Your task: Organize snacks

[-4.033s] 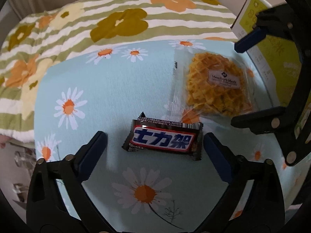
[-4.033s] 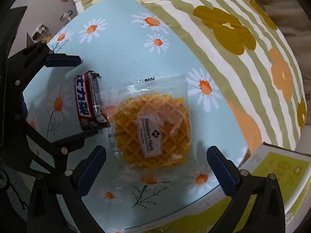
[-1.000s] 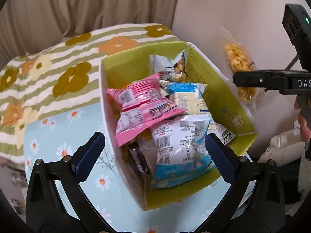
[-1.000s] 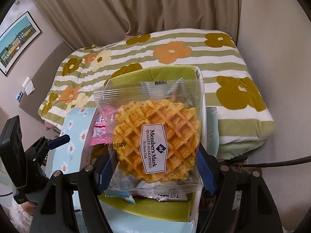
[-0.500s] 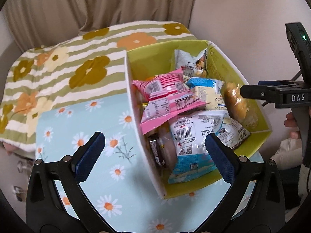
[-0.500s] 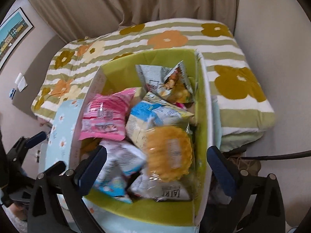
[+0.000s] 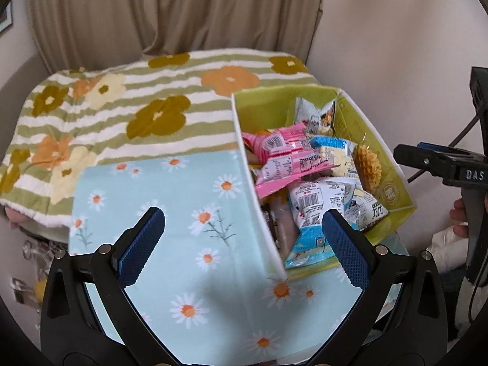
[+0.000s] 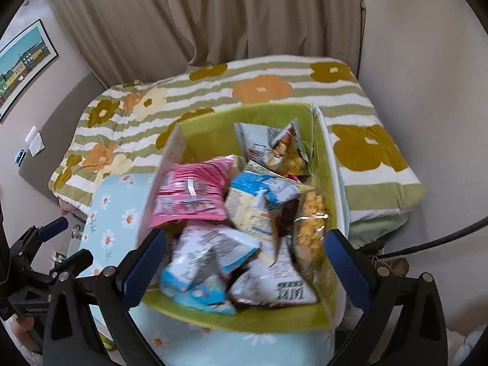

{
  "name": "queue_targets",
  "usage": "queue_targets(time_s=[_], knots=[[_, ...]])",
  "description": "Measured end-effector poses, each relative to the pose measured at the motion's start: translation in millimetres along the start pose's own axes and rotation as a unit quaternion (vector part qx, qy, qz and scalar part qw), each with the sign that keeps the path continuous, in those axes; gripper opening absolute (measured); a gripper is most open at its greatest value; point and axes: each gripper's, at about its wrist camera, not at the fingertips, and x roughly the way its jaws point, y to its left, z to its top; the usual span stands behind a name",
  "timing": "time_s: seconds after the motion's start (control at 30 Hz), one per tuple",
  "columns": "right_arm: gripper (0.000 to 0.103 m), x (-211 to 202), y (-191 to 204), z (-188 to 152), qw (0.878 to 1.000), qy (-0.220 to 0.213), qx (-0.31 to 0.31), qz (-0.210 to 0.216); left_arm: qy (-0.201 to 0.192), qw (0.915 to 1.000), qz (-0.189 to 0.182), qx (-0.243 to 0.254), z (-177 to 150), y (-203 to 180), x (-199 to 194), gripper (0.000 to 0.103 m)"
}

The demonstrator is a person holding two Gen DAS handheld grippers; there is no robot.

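A green box [image 7: 393, 192] [image 8: 253, 320] stands on the daisy-print table [image 7: 170, 213], filled with several snack packets. The waffle packet [image 7: 367, 166] [image 8: 311, 228] stands on edge against the box's right wall. A pink packet [image 7: 283, 155] [image 8: 192, 192] lies on top at the left. My left gripper [image 7: 244, 244] is open and empty above the table, beside the box's left wall. My right gripper [image 8: 244, 262] is open and empty above the box's near end; it also shows in the left wrist view [image 7: 439, 164].
A bed with a green striped flowered blanket [image 7: 137, 116] [image 8: 366, 140] lies behind the table. Beige curtains [image 8: 213, 15] hang at the back. A wall stands close on the right. A framed picture [image 8: 21, 61] hangs on the left wall.
My right gripper opened and let the waffle packet fall into the box, where it settled on edge at the right wall. My left gripper drew back to the left, away from the box.
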Motion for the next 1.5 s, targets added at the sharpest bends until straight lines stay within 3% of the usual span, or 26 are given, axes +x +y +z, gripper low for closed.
queue_targets(time_s=[0.33,0.7,0.93,1.5], knots=[[0.102,-94,87,-39,0.993,-0.112,-0.018,-0.024,-0.092,0.9954,0.016,-0.02,-30,50,-120,0.102],[0.102,-160,149,-103,0.969,-0.227,-0.041,-0.088,-0.185,0.9807,0.055,-0.032,-84,78,-217,0.103],[0.102,-169,161,-124,0.963,-0.252,-0.037,-0.089,-0.222,0.9727,0.067,-0.019,-102,78,-245,0.103],[0.102,-170,169,-127,0.963,-0.252,-0.039,-0.09,-0.226,0.9719,0.062,-0.021,-105,74,-249,0.103]])
